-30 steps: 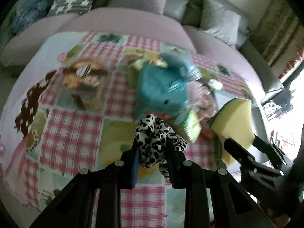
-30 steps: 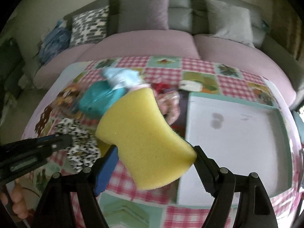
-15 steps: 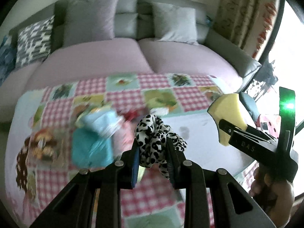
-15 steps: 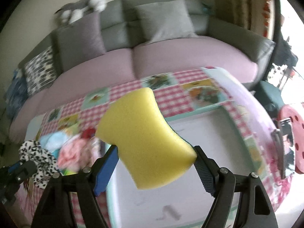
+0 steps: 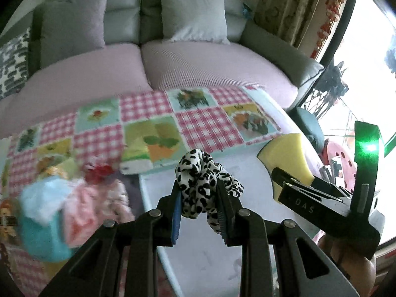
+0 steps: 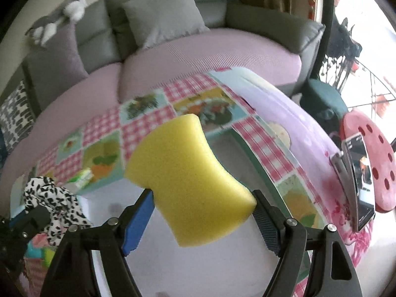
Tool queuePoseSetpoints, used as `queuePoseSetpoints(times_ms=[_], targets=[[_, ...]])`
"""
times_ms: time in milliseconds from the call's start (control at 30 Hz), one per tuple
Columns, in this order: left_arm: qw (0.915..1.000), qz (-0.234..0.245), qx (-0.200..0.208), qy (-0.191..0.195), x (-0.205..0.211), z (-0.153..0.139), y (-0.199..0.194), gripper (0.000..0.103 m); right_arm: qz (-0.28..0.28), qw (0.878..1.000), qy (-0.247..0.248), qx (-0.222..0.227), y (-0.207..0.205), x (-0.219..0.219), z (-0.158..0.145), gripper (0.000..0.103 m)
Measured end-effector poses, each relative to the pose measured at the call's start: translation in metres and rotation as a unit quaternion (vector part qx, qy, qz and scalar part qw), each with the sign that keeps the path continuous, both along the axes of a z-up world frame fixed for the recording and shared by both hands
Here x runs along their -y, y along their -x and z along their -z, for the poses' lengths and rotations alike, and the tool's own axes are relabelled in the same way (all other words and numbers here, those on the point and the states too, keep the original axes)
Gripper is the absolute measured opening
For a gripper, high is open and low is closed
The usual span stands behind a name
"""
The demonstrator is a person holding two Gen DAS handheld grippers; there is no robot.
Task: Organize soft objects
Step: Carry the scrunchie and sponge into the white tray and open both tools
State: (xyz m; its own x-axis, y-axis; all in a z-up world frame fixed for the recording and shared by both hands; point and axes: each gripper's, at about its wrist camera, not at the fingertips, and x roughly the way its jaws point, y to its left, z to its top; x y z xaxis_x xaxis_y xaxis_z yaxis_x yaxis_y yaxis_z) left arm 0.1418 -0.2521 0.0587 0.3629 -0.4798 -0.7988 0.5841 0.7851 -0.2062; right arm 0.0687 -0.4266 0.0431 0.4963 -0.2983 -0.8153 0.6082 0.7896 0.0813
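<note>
A grey sofa (image 5: 188,19) with pink seat covers runs behind the tabletop (image 5: 203,126), which wears a patchwork cloth of pink check and picture squares. On the tabletop lies a wide white tray (image 6: 205,267) with a pale green rim, under both tools. At the left of the left wrist view a blurred heap of soft things (image 5: 61,205), blue, pink and red, sits on the cloth just beside the tray.

The right tool (image 6: 203,203) is closed on a yellow sponge (image 6: 188,178), gripped at its narrow waist, so the sponge stands out forward and up from the tool, above the tray. In the left wrist view it shows at the right (image 5: 287,158).

The left tool (image 5: 199,200) is narrowed on a black-and-white spotted scrunchie (image 5: 205,180), which bunches up between and above the fingers and droops a little over the right one, also held above the tray.
</note>
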Motion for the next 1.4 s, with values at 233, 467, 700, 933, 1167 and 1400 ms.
queuePoseSetpoints(times_ms=[233, 467, 700, 933, 1167, 1400], targets=[[0.9989, 0.015, -0.044, 0.000, 0.022, 0.055, 0.000, 0.027, 0.012, 0.999, -0.026, -0.042, -0.005, 0.016, 0.039, 0.081], [0.9987, 0.011, -0.042, -0.026, 0.027, 0.083, -0.001, 0.029, 0.010, 0.998, -0.033, -0.052, -0.009, 0.017, 0.046, 0.082], [0.9983, 0.004, -0.045, -0.036, 0.026, 0.094, -0.003, 0.032, 0.003, 0.998, -0.031, -0.057, -0.012, 0.013, 0.045, 0.083], [0.9981, 0.003, -0.042, -0.044, 0.026, 0.083, -0.003, 0.044, 0.001, 0.998, -0.032, -0.062, -0.011, 0.014, 0.045, 0.086], [0.9993, -0.007, -0.025, -0.027, 0.016, 0.062, -0.003, 0.063, -0.007, 0.998, -0.021, -0.058, -0.010, 0.008, 0.034, 0.093], [0.9979, -0.048, 0.011, -0.041, 0.004, 0.051, -0.008, 0.084, -0.016, 0.998, -0.009, -0.052, -0.008, 0.003, 0.026, 0.103]])
